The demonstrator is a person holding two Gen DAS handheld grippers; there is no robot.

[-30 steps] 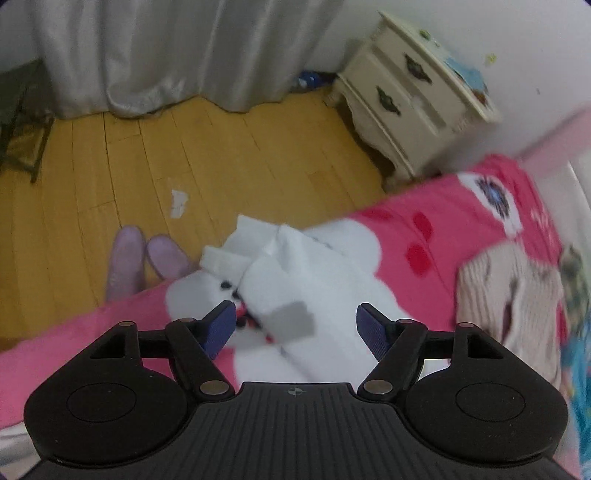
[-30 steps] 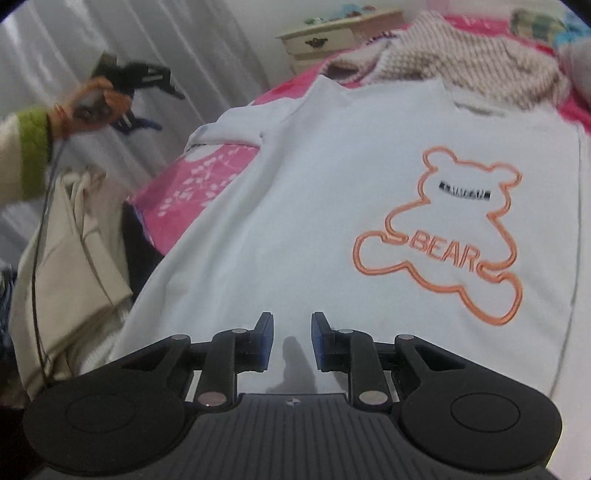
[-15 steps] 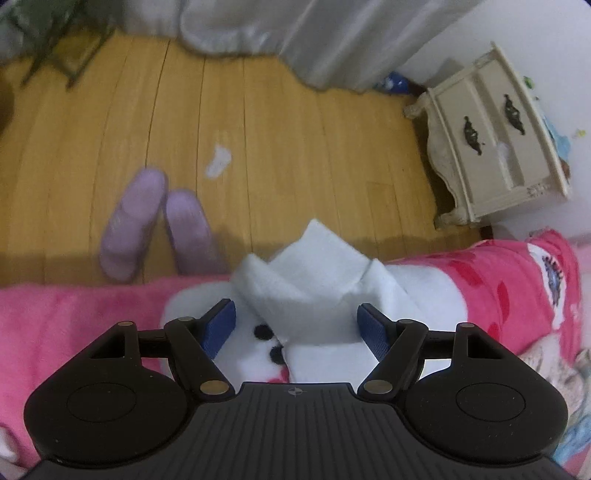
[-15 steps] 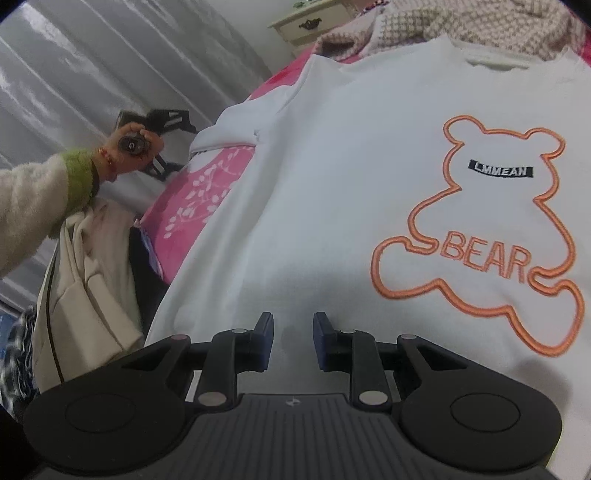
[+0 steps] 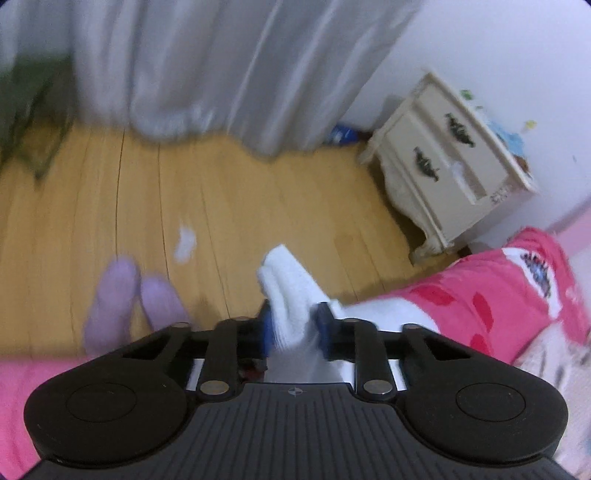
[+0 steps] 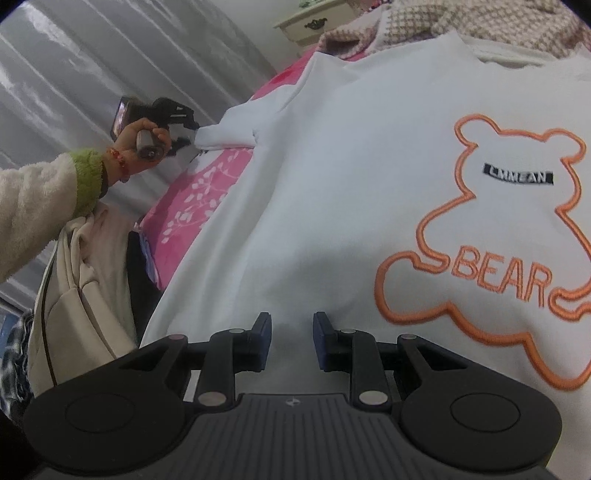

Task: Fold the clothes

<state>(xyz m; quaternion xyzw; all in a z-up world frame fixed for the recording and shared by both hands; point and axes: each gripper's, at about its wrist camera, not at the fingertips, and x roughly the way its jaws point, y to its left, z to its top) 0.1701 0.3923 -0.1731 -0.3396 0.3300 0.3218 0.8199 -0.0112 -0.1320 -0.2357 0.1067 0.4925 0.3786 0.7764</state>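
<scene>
Left hand-held gripper [image 5: 293,326] was clamped on the sweatshirt [image 6: 369,155] sleeve cuff [image 5: 291,291], way out past the bed [image 5: 480,295] edge. Right hand-held gripper [image 6: 291,334] sat narrowly open, empty, over the hem, so the sleeve's long axis ran sideways toward the body, I reckon.

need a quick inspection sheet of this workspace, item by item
surface: pink floral bedcover on the bed, mostly under the shirt
job's things: white sweatshirt with orange bear outline spread flat, front up; its white sleeve cuff lifted at the bed edge
clutter: beige knitted sweater beyond the collar; cream garments heaped beside the bed
grippers: left gripper shut on the cuff; right gripper slightly open over the hem, gripping nothing
cables: thin dark cable hanging beneath the person's left arm
surroundings: wooden floor, purple slippers, cream nightstand, grey curtain
</scene>
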